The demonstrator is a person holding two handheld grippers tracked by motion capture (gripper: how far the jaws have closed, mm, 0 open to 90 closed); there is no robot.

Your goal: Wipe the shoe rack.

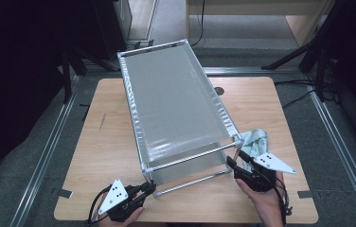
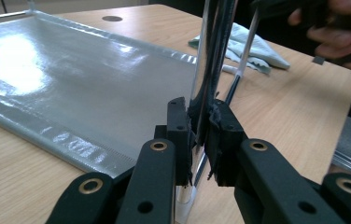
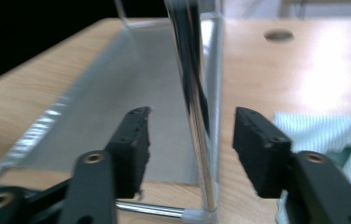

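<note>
Our left claw (image 2: pixel 200 135) grips the rack's (image 1: pixel 176 101) near-left post; our right claw (image 3: pixel 190 149) stands open around the near-right post, cloth (image 1: pixel 256 140) beside.

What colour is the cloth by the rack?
Pale green cloth, clearest in the left gripper view.

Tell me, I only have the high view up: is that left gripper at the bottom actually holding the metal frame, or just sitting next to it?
Observer: It is holding it. In the left gripper view the left gripper has its pads pressed on an upright post of the frame.
Operator: And the right one?
Observer: The right gripper stands open, with another upright post between its pads but untouched.
Operator: What is that pale thing by the right hand?
Observer: A crumpled light green cloth lying on the wooden table beside the frame.
</note>
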